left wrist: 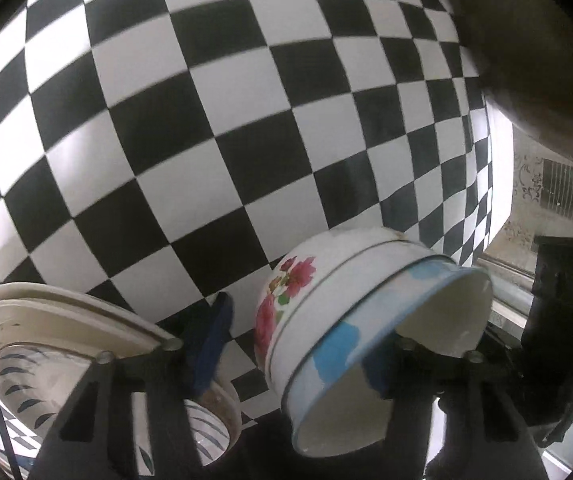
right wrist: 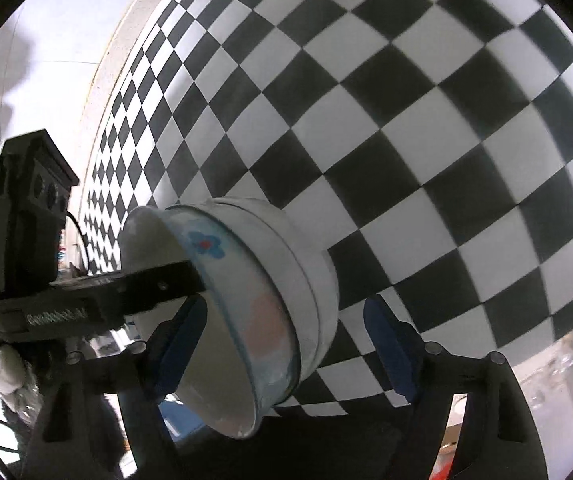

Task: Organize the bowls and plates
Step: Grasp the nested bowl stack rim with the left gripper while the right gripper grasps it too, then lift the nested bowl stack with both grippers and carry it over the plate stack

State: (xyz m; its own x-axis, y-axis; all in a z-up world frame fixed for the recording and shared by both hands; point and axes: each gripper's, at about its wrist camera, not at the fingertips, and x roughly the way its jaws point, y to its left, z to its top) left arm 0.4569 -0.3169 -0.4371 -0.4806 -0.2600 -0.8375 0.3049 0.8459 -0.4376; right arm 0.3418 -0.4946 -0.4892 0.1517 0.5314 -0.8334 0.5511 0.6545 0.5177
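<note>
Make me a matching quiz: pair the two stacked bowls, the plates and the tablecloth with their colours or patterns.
Things:
1. lower bowl
2. upper bowl nested in it
3. tablecloth
4. plate stack

Looks:
A. black and white checks
B. pink flowers on white
C. cream rims
D. light blue patches, dark rim line

Pairs: 1-B, 2-D, 3-A, 4-C

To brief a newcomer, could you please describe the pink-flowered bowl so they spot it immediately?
On the checkered cloth, right of the cream plates, sits a nest of bowls. The pink-flowered bowl is its outermost one; the blue-patterned bowl inside it carries blue patches instead.
</note>
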